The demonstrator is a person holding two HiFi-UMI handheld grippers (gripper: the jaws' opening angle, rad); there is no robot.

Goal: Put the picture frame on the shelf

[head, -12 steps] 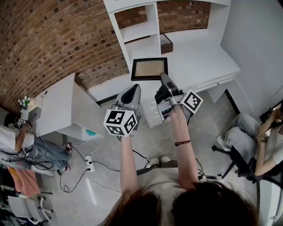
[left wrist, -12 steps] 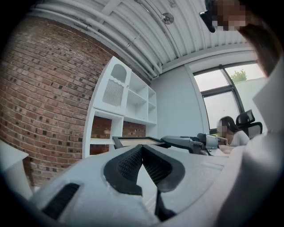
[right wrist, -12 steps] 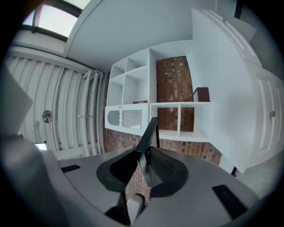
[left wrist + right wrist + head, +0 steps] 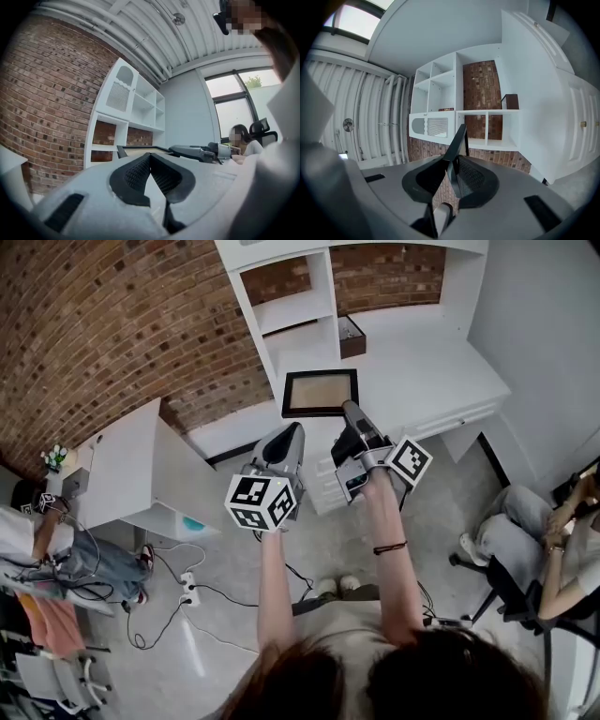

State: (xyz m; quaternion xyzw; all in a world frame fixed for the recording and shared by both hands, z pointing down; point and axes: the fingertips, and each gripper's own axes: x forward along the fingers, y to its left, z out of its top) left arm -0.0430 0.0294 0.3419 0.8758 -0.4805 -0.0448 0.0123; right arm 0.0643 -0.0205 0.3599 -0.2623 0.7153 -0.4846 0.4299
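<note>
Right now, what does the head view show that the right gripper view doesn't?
Head view only: the picture frame's tan face, the left gripper beside it, empty, and a seated person at right. Right gripper view only: how the right gripper grips, pads pressed on the frame's thin edge. Both: the white shelf, the brick wall, a dark box on the shelf.

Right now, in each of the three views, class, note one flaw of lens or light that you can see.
Head view: the brick wall bows in a curve. Left gripper view: the window is washed out, the corners black. Right gripper view: the shelf unit's straight edges bend, and the picture frame looms close to the lens.
</note>
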